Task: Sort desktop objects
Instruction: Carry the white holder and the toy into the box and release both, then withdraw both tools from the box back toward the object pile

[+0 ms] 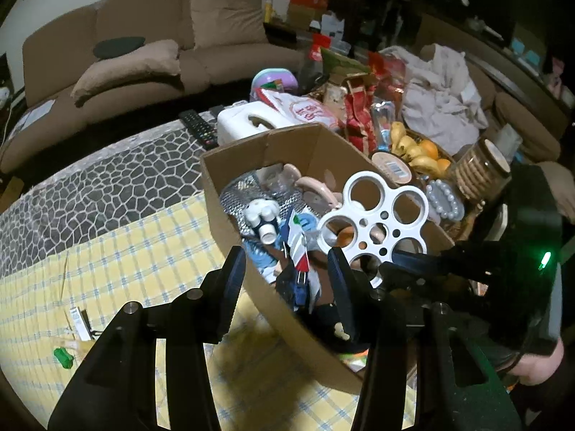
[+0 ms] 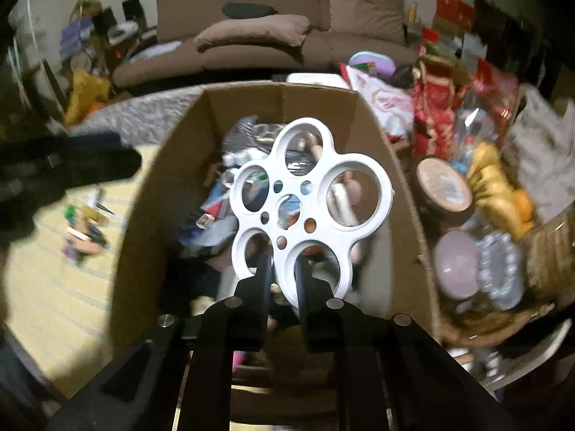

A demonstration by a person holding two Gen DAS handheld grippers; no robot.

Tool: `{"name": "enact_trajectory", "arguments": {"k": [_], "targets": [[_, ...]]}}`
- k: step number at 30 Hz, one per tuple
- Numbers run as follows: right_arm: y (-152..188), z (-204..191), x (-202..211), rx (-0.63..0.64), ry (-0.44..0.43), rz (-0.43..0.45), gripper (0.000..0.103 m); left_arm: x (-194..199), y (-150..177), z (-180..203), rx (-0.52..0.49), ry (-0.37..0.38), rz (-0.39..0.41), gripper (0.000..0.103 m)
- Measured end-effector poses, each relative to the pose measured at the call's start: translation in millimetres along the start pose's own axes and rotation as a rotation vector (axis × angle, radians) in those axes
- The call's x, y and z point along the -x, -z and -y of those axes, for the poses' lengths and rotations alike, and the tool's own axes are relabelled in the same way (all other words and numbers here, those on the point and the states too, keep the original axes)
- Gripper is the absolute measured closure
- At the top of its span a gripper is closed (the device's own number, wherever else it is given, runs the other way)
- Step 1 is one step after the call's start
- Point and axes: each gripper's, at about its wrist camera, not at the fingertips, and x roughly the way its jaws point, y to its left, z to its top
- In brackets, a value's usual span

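A white plastic disc with round holes (image 2: 316,183) is held by my right gripper (image 2: 284,269), which is shut on its lower rim, above an open cardboard box (image 2: 169,165). The disc also shows in the left wrist view (image 1: 373,212), with the right gripper (image 1: 409,262) coming in from the right. My left gripper (image 1: 287,269) is open and empty over the box's near wall (image 1: 230,194). The box holds several small toys, cards and pinkish pieces.
A yellow checked cloth (image 1: 118,262) bears a green piece (image 1: 64,357) and a small white packet (image 1: 78,323). A basket with yellow fruit (image 1: 417,151), a jar, pearl bracelet (image 1: 444,199), snack bags and a remote (image 1: 199,127) crowd the far side. A brown sofa (image 1: 143,36) stands behind.
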Motion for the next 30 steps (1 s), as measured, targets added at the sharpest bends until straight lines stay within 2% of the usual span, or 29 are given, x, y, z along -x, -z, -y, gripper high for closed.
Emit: {"name": "enact_trajectory", "arguments": {"k": [1, 8, 9, 12, 17, 19, 23, 27, 30], "targets": [[-1, 5, -2, -0.039, -0.038, -0.016, 0.090, 0, 3, -1, 0.002, 0.001, -0.002, 0.059], [5, 36, -15, -0.208, -0.087, -0.089, 0.086, 1, 16, -2, 0.002, 0.005, -0.025, 0.059], [6, 39, -13, -0.224, -0.086, -0.090, 0.084, 1, 17, -2, 0.000, 0.006, -0.028, 0.059], [6, 46, -2, -0.254, -0.082, -0.068, 0.068, 1, 19, -1, -0.004, 0.009, -0.033, 0.059], [2, 54, 27, -0.273, -0.058, -0.006, 0.060, 6, 22, 2, -0.011, 0.013, -0.036, 0.058], [0, 53, 35, -0.266, -0.047, 0.009, 0.053, 9, 25, 4, -0.013, 0.014, -0.035, 0.053], [-3, 42, 43, -0.239, -0.026, 0.015, 0.051, 18, 31, 3, -0.011, 0.012, -0.030, 0.045], [0, 27, 44, -0.224, -0.020, 0.012, 0.045, 31, 41, 0, -0.010, -0.002, -0.032, 0.039], [4, 14, 44, -0.205, -0.006, 0.000, 0.043, 41, 48, -7, 0.007, -0.011, -0.041, 0.023]]}}
